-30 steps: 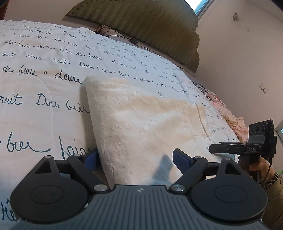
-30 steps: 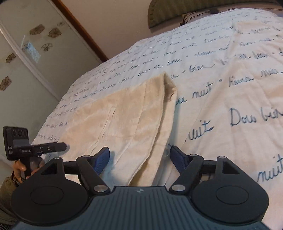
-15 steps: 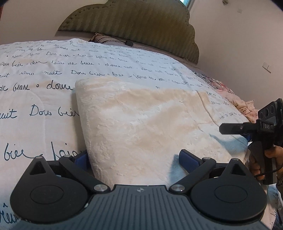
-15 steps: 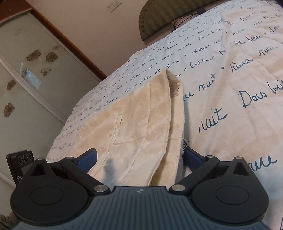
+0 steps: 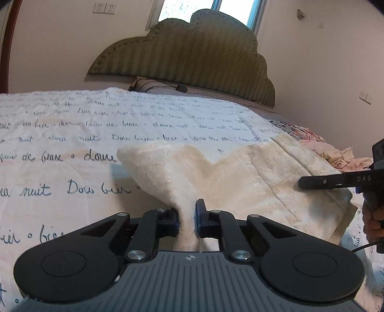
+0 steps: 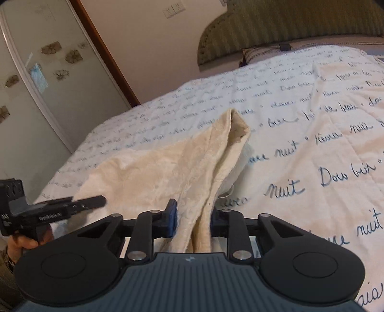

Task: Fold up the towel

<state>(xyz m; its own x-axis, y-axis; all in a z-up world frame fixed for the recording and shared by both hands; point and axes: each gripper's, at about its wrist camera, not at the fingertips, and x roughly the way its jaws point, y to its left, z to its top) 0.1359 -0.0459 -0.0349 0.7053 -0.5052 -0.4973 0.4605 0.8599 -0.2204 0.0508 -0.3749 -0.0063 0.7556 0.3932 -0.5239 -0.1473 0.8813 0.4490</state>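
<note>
From my station I saw a bed covered by a white quilt [image 5: 168, 120] printed with dark blue cursive script. At its head stood a padded olive headboard [image 5: 192, 60] with a scalloped top, and a striped pillow [image 5: 148, 85] lay at its foot. A window [image 5: 211, 7] let in daylight above it. The walls [image 5: 60, 48] were pale pink-beige, with a double socket plate [image 5: 105, 8]. In the right view, a frosted door with flower decals [image 6: 36, 84] stood in a reddish-brown wooden frame [image 6: 105, 55]. Crumpled pinkish bedding [image 5: 333, 153] lay at the bed's far side.
</note>
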